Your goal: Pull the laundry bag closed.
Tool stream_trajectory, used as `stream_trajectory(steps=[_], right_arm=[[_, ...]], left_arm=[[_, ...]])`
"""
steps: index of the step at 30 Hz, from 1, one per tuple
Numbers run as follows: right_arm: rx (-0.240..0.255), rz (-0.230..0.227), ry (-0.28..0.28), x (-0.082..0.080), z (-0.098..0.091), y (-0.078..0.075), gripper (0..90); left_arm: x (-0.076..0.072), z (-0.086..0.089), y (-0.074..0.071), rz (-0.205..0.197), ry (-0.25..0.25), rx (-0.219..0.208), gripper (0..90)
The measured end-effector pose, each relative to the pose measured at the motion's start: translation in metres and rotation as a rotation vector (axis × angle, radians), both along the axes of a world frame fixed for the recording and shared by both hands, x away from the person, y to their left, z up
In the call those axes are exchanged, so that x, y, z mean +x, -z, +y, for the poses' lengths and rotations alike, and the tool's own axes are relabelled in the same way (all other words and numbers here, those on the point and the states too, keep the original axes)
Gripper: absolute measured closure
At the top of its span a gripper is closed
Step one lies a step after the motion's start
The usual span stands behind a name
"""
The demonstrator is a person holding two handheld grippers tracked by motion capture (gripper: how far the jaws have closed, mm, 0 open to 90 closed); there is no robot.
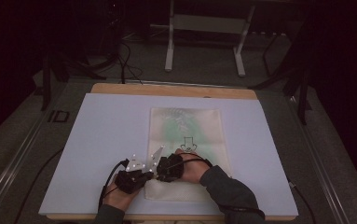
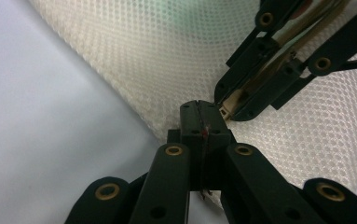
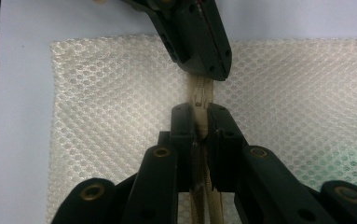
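Tool [image 1: 160, 169] pair on mesh bag [image 1: 188, 135], white board [image 1: 101, 140], dark room

A white mesh zipper bag [image 1: 185, 140] is lying flat on the counter, green contents showing through, its beige zipper [image 3: 203, 93] running along the near end.
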State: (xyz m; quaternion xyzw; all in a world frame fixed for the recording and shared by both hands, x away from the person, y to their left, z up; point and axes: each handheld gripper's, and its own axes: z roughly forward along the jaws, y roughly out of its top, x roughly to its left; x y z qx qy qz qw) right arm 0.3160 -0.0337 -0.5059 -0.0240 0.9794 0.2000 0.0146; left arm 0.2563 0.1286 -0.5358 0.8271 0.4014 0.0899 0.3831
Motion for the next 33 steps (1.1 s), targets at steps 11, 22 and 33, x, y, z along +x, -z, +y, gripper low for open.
stream_trajectory(steps=[11, 22, 33], right_arm=[[-0.036, -0.007, -0.012, -0.001, -0.001, -0.003, 82.4], [-0.086, -0.006, -0.021, -0.001, -0.007, -0.007, 82.4], [-0.128, -0.001, -0.021, 0.0, -0.012, -0.011, 82.4]], left_arm=[[0.001, 0.001, 0.0, 0.005, 0.004, -0.002, 89.6], [0.0, 0.001, 0.001, 0.003, 0.005, 0.001, 89.6], [0.0, 0.001, 0.001, 0.003, 0.006, 0.0, 89.6]])
